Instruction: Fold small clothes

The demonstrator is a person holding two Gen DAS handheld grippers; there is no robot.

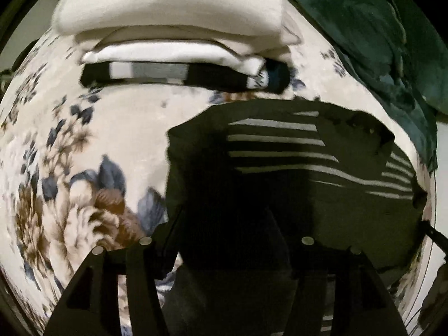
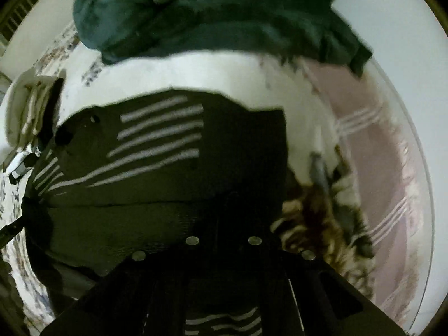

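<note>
A black garment with white stripes (image 1: 280, 151) lies on the floral bedspread (image 1: 84, 145), partly folded. My left gripper (image 1: 226, 240) is over its near left part; its jaws stand wide apart with dark cloth between them. In the right wrist view the same garment (image 2: 159, 140) fills the middle. My right gripper (image 2: 224, 240) has its jaws close together at the garment's near right edge, and cloth seems pinched between them.
A stack of folded clothes, white and cream on a black-and-white piece (image 1: 179, 44), lies at the back. A dark green garment pile lies at the far right (image 1: 386, 42) and shows in the right wrist view (image 2: 212, 14). A pink striped cloth (image 2: 378, 168) lies to the right.
</note>
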